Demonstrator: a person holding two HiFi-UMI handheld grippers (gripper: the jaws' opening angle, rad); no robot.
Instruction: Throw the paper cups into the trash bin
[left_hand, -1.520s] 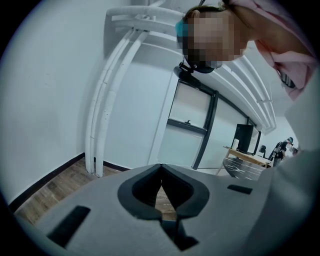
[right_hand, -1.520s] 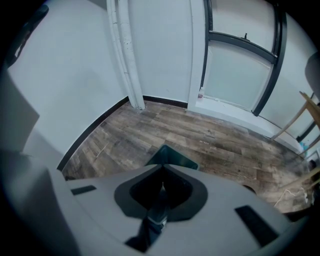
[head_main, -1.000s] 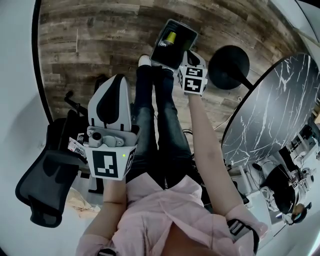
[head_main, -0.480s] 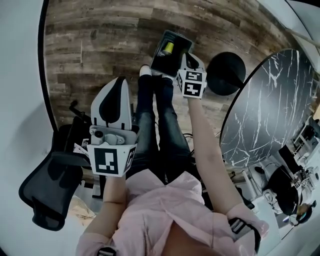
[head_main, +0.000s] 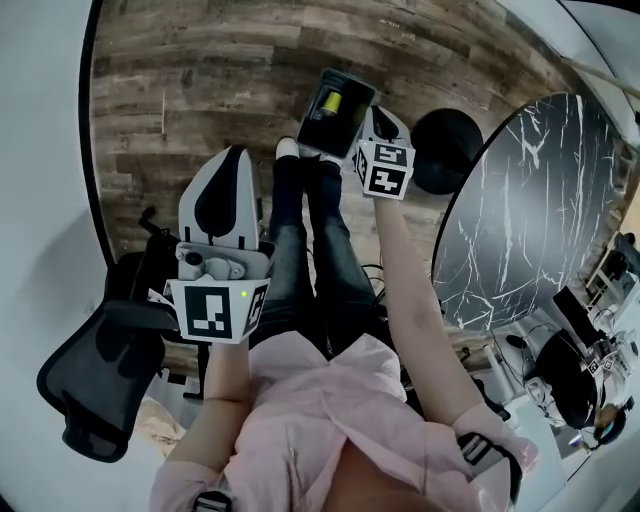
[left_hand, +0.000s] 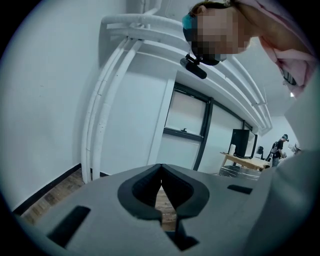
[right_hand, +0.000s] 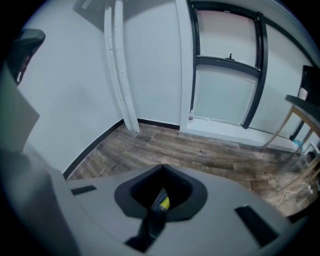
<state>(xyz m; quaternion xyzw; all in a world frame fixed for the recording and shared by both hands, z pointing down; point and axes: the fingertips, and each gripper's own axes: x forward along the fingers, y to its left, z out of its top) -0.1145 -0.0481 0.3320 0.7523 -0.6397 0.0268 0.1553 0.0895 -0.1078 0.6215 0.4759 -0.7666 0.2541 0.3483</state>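
In the head view a dark square trash bin (head_main: 348, 118) stands on the wood floor by the person's feet, with a yellow paper cup (head_main: 331, 102) lying inside it. My right gripper (head_main: 372, 120) hangs just right of the bin's rim, jaws shut and holding nothing. In the right gripper view the same yellow cup (right_hand: 163, 202) shows through the opening behind the closed jaws of my right gripper (right_hand: 161, 171). My left gripper (head_main: 232, 158) is held out over the floor left of the person's legs, also shut and holding nothing; my left gripper (left_hand: 161, 172) points at a white wall.
A round dark marble table (head_main: 530, 200) fills the right side, its black round base (head_main: 445, 150) right beside the bin. A black office chair (head_main: 90, 370) stands at the lower left. The person's legs (head_main: 320, 240) run between the two grippers. White walls and a window (right_hand: 225, 75) bound the room.
Both grippers keep nearly the same places, and the cup stays in the bin. The head view has shifted slightly, so the table shows larger.
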